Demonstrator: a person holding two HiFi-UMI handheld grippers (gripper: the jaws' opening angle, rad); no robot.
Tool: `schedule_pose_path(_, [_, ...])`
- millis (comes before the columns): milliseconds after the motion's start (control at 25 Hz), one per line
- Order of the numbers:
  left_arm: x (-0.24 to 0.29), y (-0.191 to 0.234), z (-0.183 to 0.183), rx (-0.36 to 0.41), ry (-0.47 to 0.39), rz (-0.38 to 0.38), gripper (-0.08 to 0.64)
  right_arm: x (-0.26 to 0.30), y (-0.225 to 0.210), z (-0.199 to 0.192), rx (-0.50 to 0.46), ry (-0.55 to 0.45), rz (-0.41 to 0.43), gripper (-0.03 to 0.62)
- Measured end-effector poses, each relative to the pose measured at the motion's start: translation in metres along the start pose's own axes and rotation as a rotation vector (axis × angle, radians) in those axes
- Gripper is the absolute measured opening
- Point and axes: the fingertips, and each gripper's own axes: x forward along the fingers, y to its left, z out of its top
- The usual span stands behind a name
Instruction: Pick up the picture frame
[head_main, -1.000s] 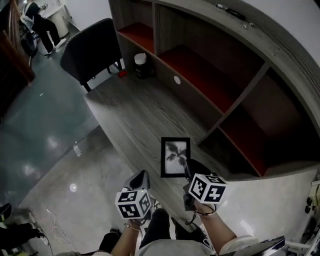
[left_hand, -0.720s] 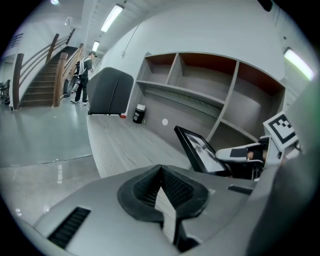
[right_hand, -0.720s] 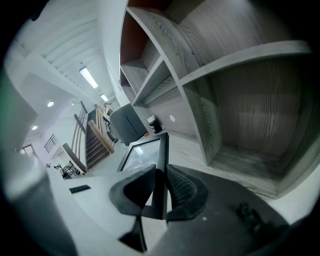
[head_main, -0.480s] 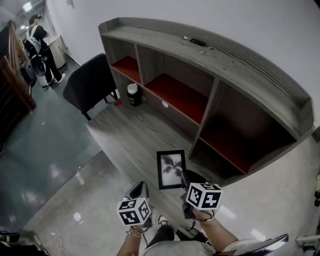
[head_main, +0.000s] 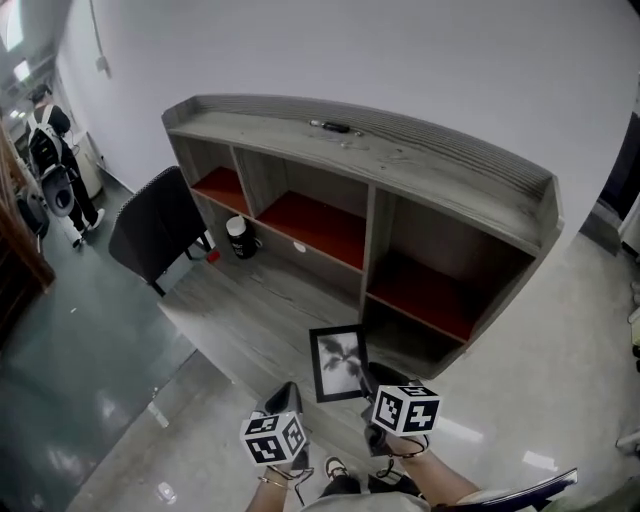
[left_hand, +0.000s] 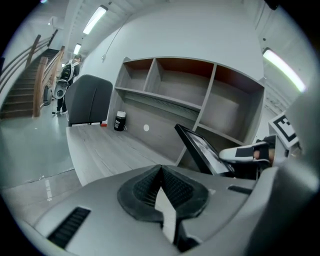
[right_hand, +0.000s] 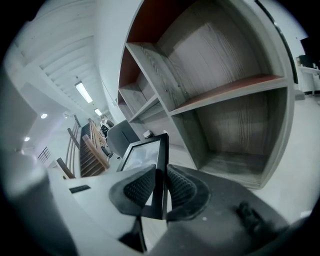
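A black picture frame with a grey leaf print hangs above the near end of the wooden desk, gripped at its right edge. My right gripper is shut on that edge; in the right gripper view the frame runs between the two pads. My left gripper floats to the frame's lower left, shut and empty, its pads pressed together. From the left gripper view the frame stands tilted at the right.
A curved grey shelf unit with red-lined compartments rises behind the desk. A black jar with a white lid stands at the desk's far end beside a black chair. A person stands far left by a staircase.
The head view has swung upward, so the whole shelf unit and the wall show now. The frame stays in my right gripper, a little higher off the desk. The left gripper stays shut.
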Motion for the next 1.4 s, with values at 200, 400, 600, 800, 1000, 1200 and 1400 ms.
schedule_pose_path(200, [0.003, -0.013, 0.004, 0.036, 0.010, -0.047, 0.011, -0.018, -0.002, 0.000, 0.035, -0.039, -0.022, 0.084])
schedule_pose_path(400, [-0.004, -0.026, 0.007, 0.044, -0.012, -0.062, 0.011, -0.034, -0.008, -0.001, 0.040, -0.057, -0.039, 0.084])
schedule_pose_path(600, [-0.017, -0.033, 0.002, 0.023, -0.047, -0.039, 0.011, -0.052, -0.014, 0.001, 0.018, -0.079, -0.031, 0.084])
schedule_pose_path(800, [-0.032, -0.055, -0.021, 0.009, -0.035, -0.028, 0.011, -0.075, -0.025, -0.008, -0.006, -0.068, -0.027, 0.084])
schedule_pose_path(1000, [-0.040, -0.073, -0.026, 0.022, -0.052, -0.022, 0.011, -0.088, -0.033, -0.011, -0.009, -0.066, -0.013, 0.086])
schedule_pose_path(1200, [-0.046, -0.081, -0.028, 0.019, -0.063, -0.006, 0.011, -0.101, -0.038, -0.008, -0.017, -0.076, -0.004, 0.086])
schedule_pose_path(1400, [-0.047, -0.092, -0.026, 0.029, -0.074, -0.007, 0.011, -0.111, -0.045, -0.004, -0.013, -0.090, 0.000, 0.085])
